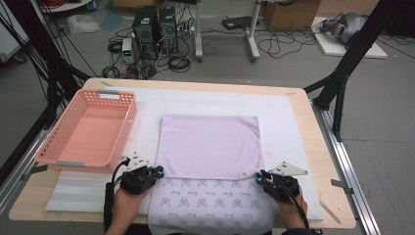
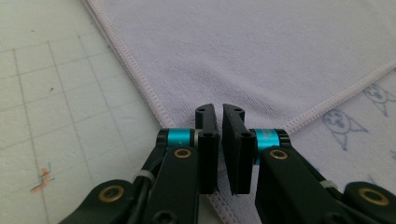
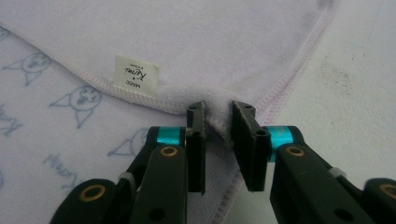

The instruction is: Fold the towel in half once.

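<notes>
While the towel (image 1: pixel 210 147) is lying half folded on the white mat (image 1: pixel 293 122), both grippers are placed at the two near corners of its folded layer. In the high view, the left gripper (image 1: pixel 157 171) is seen at the left corner and the right gripper (image 1: pixel 259 177) at the right corner, so that the fold can be guided evenly from both sides; this is judged, not seen. The printed lower layer is left uncovered near the person, and its near edge is cut off at the bottom of the view. A pink basket (image 1: pixel 90 128) is standing on the left of the table, apart from the towel.

In the left gripper view, the left gripper (image 2: pixel 220 114) is seen with its jaws nearly closed, a thin gap being left between them. Whether cloth is pinched there cannot be told, because the corner itself is hidden under the jaws. The hemmed edge (image 2: pixel 135 74) is seen running past the jaws on their left side.

In the right gripper view, the right gripper (image 3: pixel 219 112) is clenched on the towel: a small ridge of cloth is squeezed between the jaws at the corner. A white label (image 3: pixel 136 77) is sewn on the hem just beside it; its writing is too small to be read.
</notes>
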Tool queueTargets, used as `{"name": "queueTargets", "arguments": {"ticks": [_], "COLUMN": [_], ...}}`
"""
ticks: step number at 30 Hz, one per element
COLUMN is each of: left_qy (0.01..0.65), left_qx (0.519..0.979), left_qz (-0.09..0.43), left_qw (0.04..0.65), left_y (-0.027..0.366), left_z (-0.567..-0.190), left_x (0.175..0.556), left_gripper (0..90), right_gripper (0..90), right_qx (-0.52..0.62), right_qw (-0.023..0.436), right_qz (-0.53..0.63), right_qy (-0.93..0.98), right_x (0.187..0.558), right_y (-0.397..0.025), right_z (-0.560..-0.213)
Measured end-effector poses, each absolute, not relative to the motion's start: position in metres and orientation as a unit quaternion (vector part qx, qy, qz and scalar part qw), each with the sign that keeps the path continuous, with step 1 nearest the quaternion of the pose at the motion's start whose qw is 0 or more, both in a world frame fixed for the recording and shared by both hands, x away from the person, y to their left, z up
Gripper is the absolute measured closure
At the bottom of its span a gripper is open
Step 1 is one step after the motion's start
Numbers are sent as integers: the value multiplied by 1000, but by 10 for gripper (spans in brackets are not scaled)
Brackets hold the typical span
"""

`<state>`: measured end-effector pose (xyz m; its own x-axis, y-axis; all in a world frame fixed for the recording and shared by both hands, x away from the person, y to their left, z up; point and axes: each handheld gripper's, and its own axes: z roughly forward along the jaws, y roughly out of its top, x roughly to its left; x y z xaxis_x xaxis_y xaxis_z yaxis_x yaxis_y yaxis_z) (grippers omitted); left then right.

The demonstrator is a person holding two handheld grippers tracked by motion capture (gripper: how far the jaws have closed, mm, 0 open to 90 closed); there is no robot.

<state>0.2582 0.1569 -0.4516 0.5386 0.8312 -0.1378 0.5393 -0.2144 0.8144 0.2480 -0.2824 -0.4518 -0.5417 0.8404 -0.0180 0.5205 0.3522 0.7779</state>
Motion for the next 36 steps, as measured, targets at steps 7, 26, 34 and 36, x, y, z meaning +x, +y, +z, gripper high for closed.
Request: {"name": "queueTargets", "arguments": {"ticks": [7,26,34,36], "left_qy": [474,459,434,429], "left_qx": [742,724,732,734], "left_qz": [187,163,152,144], "left_qw": [436,489,503,507], "left_y": [164,176,181,183], "left_z": [-451,-439,-427,-425], "left_x": [249,238,214,207], "left_gripper": [567,873,876,875], "right_gripper": [737,855,854,854], "right_qx": [430,421,400,396], "right_qw": [218,217,210,205], "right_qz": [373,401,403,403], "right_qy": [792,785,796,799], "right_x": [247,239,219,210], "right_y": [-282,-292,-296,-299], "right_z": [-452,-447,-432,-431]}}
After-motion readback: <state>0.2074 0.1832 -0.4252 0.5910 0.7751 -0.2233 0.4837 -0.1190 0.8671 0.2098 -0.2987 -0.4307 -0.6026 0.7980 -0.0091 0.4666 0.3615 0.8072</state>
